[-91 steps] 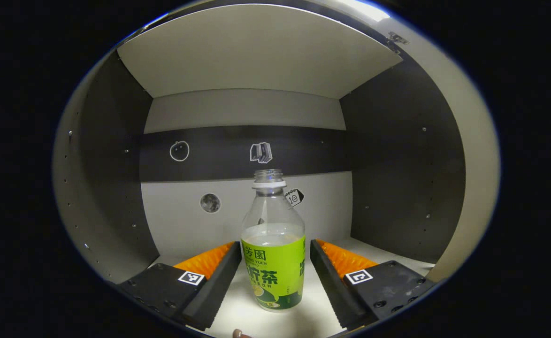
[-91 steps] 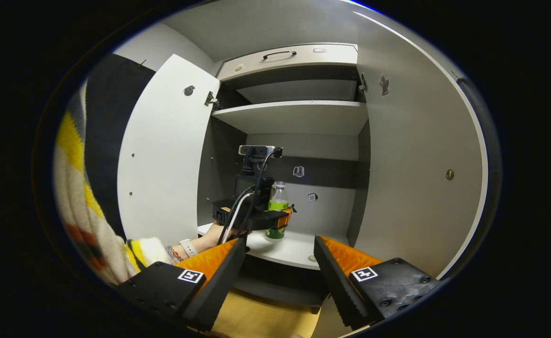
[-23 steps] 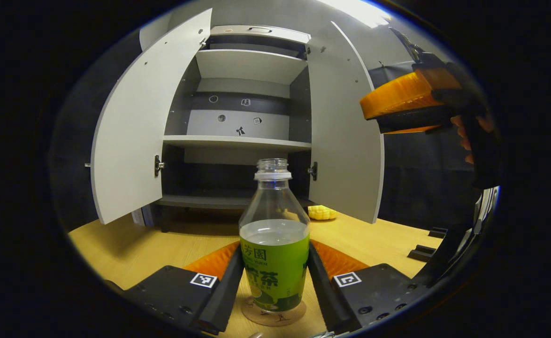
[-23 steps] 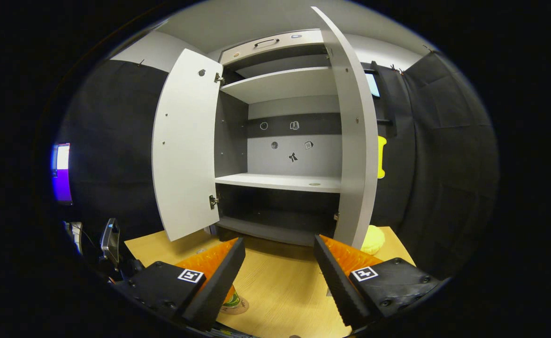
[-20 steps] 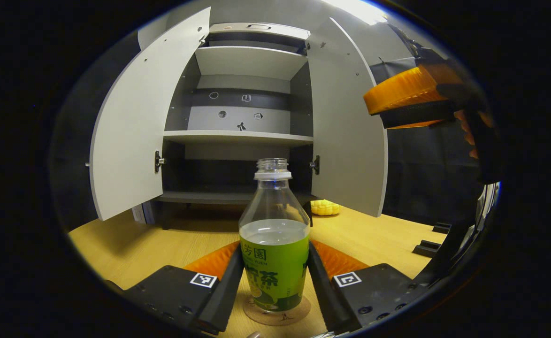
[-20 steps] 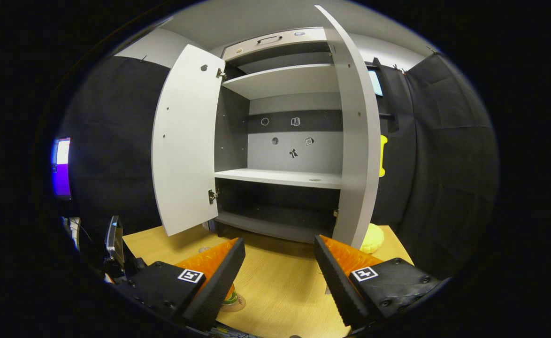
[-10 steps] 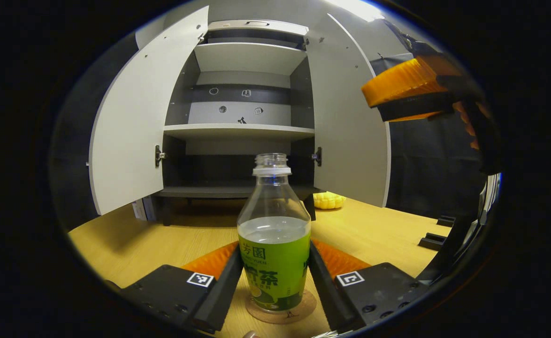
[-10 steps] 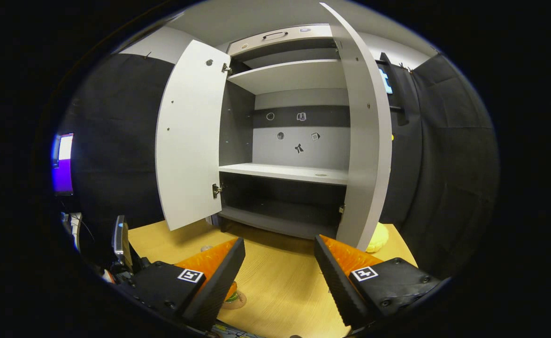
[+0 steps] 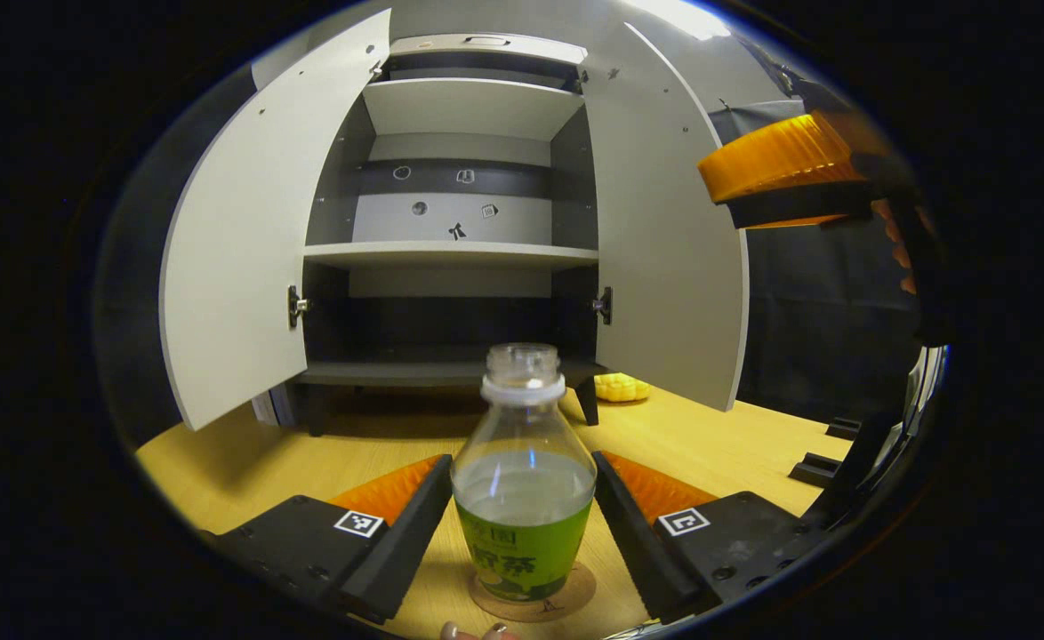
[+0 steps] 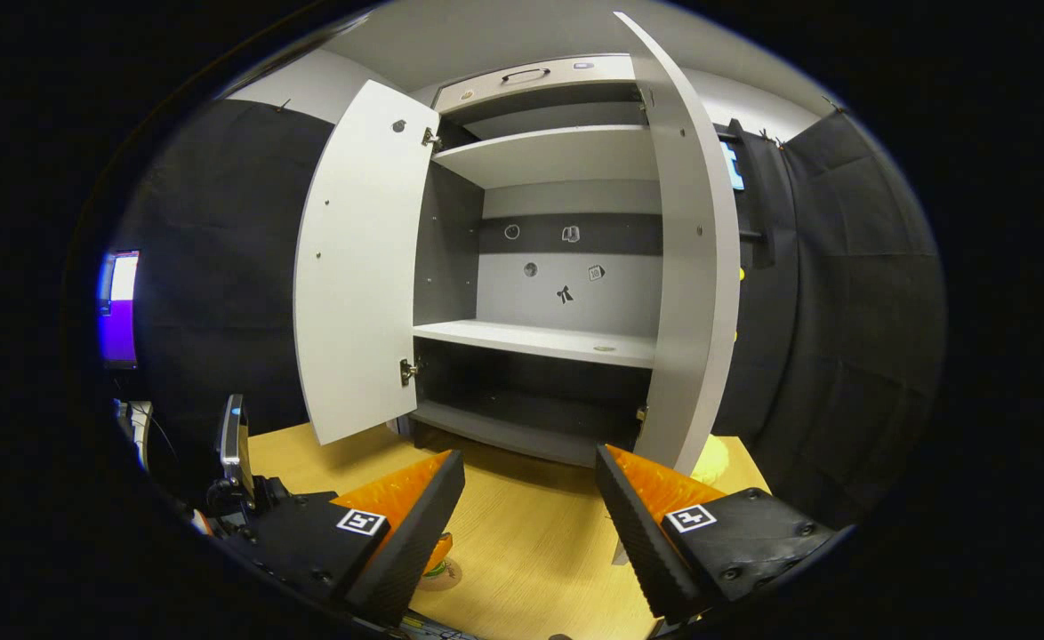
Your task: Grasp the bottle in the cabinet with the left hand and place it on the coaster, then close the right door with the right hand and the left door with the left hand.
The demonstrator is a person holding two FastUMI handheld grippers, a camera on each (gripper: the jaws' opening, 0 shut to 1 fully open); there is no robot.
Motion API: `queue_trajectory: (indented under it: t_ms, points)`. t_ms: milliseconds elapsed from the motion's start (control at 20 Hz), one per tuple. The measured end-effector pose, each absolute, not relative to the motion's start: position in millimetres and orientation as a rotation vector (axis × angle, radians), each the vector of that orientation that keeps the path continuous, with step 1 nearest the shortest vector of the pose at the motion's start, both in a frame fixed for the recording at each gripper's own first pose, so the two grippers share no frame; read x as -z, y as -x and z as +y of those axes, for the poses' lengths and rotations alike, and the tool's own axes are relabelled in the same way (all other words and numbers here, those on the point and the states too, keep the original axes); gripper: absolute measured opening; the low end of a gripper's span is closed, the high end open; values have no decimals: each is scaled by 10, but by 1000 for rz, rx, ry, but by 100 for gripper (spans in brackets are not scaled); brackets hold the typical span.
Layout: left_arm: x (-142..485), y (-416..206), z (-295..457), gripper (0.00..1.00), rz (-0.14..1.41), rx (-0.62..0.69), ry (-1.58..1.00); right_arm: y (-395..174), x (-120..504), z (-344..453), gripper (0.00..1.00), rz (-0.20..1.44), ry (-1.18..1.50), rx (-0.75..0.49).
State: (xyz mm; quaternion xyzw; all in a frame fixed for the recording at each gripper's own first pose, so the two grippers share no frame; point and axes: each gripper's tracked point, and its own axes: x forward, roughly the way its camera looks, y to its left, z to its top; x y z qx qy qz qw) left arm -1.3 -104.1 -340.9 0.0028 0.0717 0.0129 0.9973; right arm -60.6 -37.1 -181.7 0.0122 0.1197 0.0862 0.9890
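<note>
Cabinet (image 9: 451, 258) with right door (image 9: 664, 258) and left door (image 9: 237, 240) both open. Bottle (image 9: 524, 480) upright on the coaster (image 9: 535, 603) on the table (image 9: 718, 444), between the left tongs (image 9: 522, 524), apparently parted just clear of it. Right tongs (image 10: 526, 524) open, empty; closing the right door likely follows.
</note>
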Motion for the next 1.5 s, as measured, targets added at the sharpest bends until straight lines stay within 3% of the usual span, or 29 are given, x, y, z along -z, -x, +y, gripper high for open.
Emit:
queue_trajectory:
  t_ms: [250, 600, 850, 1050, 1300, 1500]
  points:
    - [2576, -25, -1079, 96, 89, 33, -36, 537, 1192, -566, 98, 166, -50, -102]
    - [1367, -80, -1028, 94, 4, 166, -97, 504, 759, -1107, 95, 151, -50, 161]
    - [940, 93, -641, 99, -3, 221, -77, 576, 590, -1679, 98, 105, 7, 392]
    - [846, 281, -96, 96, 31, 123, -94, 468, 555, -1955, 98, 100, 3, 435]
    - [729, 492, 599, 96, 50, -153, -64, 209, 559, -2038, 96, 92, -7, 336]
    - [690, 650, 896, 96, 48, -312, -46, 135, 596, -1925, 95, 111, -91, 181]
